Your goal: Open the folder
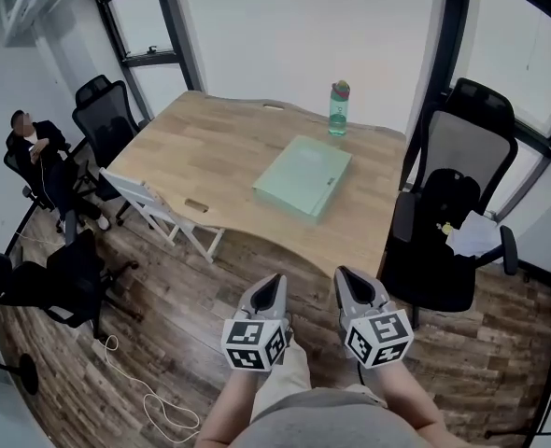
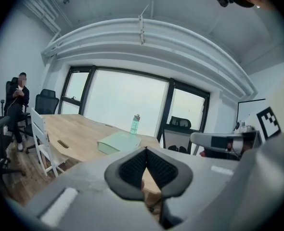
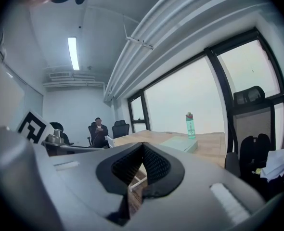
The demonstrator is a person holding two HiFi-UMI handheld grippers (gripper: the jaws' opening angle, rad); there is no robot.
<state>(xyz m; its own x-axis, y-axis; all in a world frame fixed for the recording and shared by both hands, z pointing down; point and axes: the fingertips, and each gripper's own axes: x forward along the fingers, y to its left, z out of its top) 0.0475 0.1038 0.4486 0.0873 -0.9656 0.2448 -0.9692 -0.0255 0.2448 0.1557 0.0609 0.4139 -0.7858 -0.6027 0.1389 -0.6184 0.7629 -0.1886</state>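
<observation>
wooden worktop point(image 1: 210, 147) carries the closed green folder point(image 1: 303, 177) by a bottle point(image 1: 339, 108). left gripper point(image 1: 275, 280) and right gripper point(image 1: 343, 274) hang short of it, fingers together, empty. only the head view shows the floor's white cable point(image 1: 149, 395).

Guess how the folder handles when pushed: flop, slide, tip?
The folder looks thick and boxy, so it is probably stiff, not floppy. Lying flat on the smooth table, it likely slides rather than tips. Its bulk suggests some weight.
</observation>
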